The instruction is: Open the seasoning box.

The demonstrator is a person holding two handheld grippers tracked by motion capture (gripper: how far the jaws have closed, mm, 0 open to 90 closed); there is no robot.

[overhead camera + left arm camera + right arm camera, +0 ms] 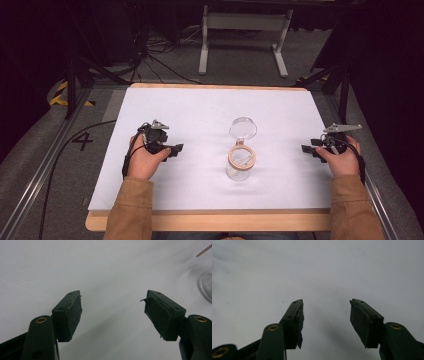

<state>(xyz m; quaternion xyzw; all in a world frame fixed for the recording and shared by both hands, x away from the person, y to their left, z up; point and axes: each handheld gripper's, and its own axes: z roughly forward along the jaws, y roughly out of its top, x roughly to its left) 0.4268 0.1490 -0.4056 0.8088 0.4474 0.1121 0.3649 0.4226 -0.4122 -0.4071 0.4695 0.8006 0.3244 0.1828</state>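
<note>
High view shows the clear glass jar with a wooden hinged lid (241,159) standing open mid-tabletop (200,115), probably staged between the left gripper (175,149) and right gripper (306,148), both resting with jaws apart and empty

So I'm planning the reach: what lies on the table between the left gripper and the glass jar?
Nothing: in the high view, bare white table cover runs from the left gripper to the glass jar.

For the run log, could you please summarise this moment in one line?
left gripper: open, empty | right gripper: open, empty | glass jar: upright, between them, hinged lid open | white mat
</note>
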